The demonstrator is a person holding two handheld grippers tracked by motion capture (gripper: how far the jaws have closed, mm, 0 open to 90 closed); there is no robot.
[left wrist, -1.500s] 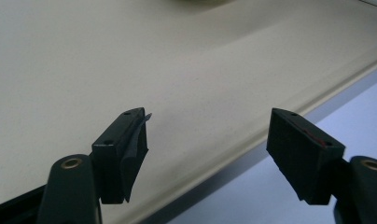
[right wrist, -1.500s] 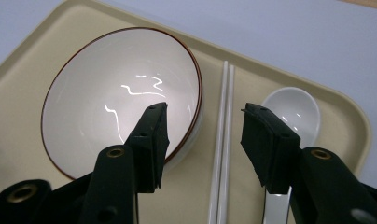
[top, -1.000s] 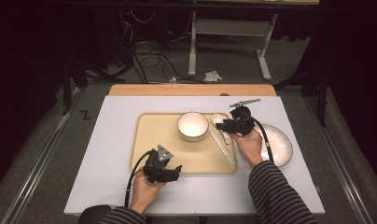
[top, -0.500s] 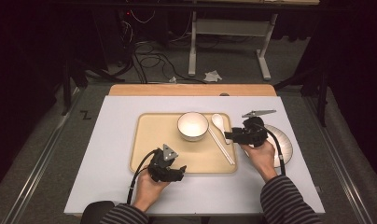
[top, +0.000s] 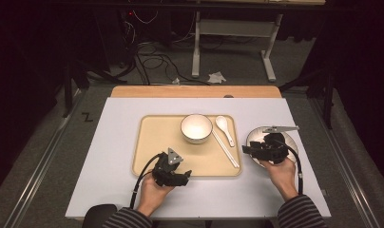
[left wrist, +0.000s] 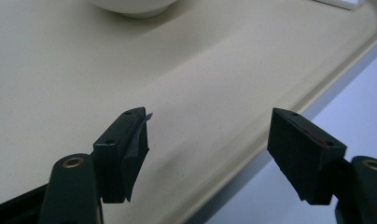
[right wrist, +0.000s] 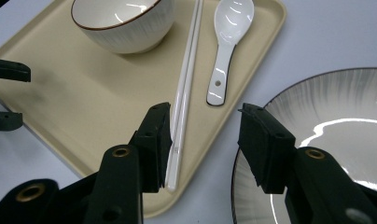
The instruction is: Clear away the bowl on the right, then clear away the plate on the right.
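Note:
A beige tray lies mid-table. On it stand a white bowl, a white spoon and white chopsticks. My left gripper hovers over the tray's near edge, open and with nothing between its fingers; its own view has the gripper above the tray. My right gripper is open and holds nothing, just left of a striped plate. The right gripper view places the gripper between the chopsticks and the plate, with the spoon and bowl beyond.
The tray sits on a white mat covering the table, with a wooden strip along the far edge. Cables and a desk frame stand on the floor behind. The left gripper's jaw tips show at the left edge of the right gripper view.
My right gripper has moved right, from over the chopsticks and spoon on the tray to the plate's left rim, uncovering the spoon. The left gripper has stayed put.

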